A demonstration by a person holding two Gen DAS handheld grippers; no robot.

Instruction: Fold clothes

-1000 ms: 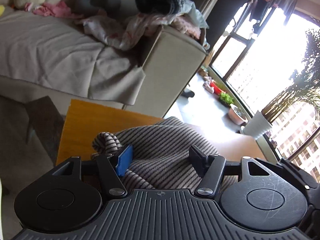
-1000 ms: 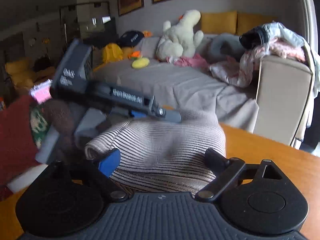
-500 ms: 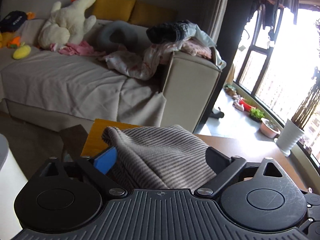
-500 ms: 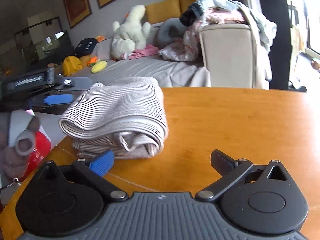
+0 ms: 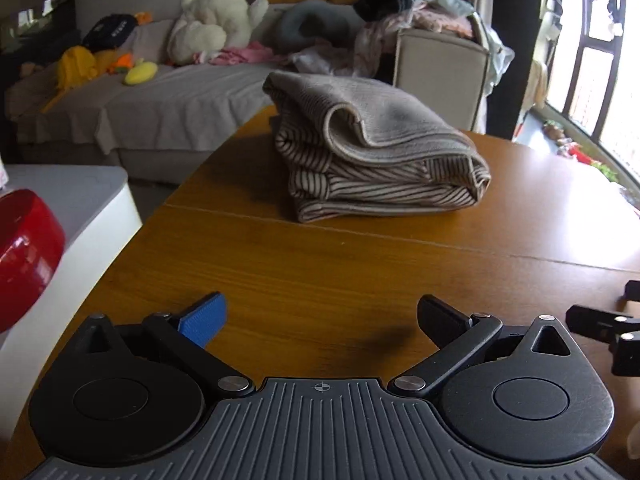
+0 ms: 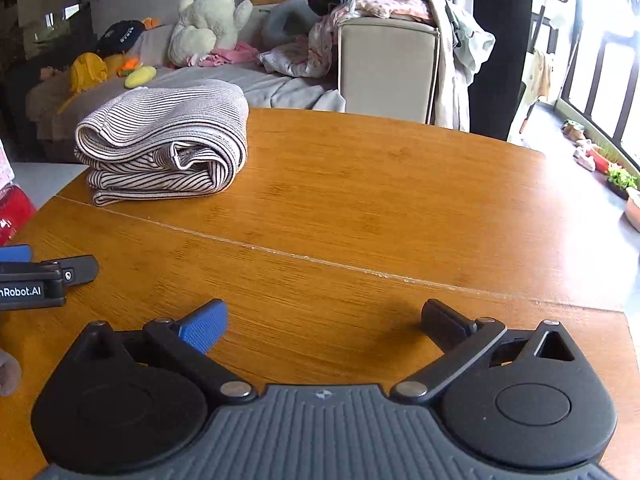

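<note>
We held the left gripper (image 5: 320,316) low over the table (image 5: 360,280) with its jaws spread wide and nothing between them, and the right gripper (image 6: 324,320) sat the same way just beside it, jaws apart and empty, which we judged suited a fold already finished. From the left gripper the striped garment (image 5: 380,160) lay well ahead at about twelve o'clock; from the right one it lay near eleven o'clock (image 6: 164,148). It sat as a compact stack by the table's far edge, probably parked there to leave room. Beyond it, at one o'clock, more clothes (image 6: 380,0) were heaped on the sofa arm (image 6: 388,64), likely next.
</note>
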